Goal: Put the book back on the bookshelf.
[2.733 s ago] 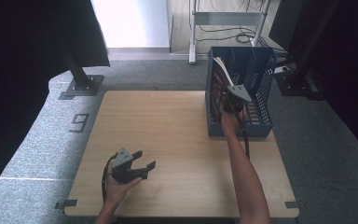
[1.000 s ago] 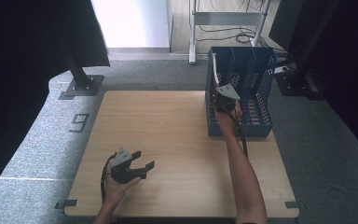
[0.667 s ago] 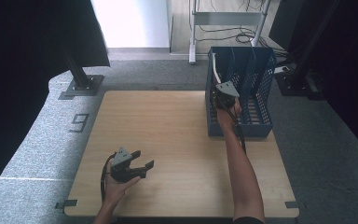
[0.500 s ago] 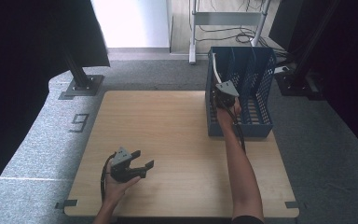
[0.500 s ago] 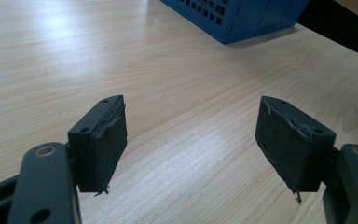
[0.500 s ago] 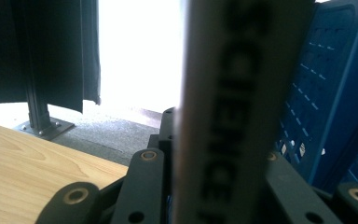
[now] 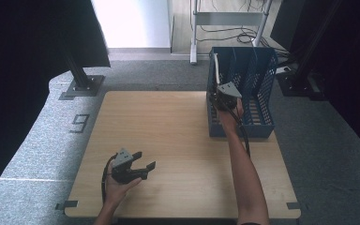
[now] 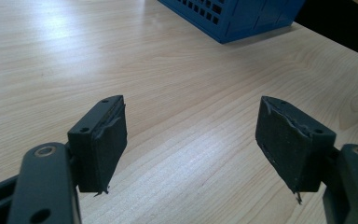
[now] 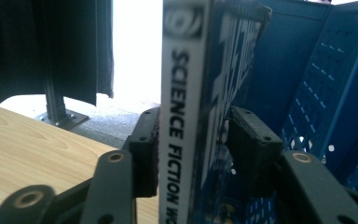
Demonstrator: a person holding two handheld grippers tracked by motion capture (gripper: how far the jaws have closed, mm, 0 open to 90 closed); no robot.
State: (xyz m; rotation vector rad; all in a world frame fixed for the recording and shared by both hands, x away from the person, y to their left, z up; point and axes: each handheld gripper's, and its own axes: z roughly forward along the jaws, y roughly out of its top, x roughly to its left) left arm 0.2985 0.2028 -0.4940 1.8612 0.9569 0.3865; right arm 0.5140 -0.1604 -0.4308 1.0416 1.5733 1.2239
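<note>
Behind the right claw [image 9: 193,154], book [image 9: 186,116] cut off.

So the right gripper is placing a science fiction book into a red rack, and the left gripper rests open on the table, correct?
Not quite: the rack is blue, not red, as the high view shows. The right gripper is indeed at the science fiction book, its jaws having just opened around it, and the left gripper rests open over the table.
</note>
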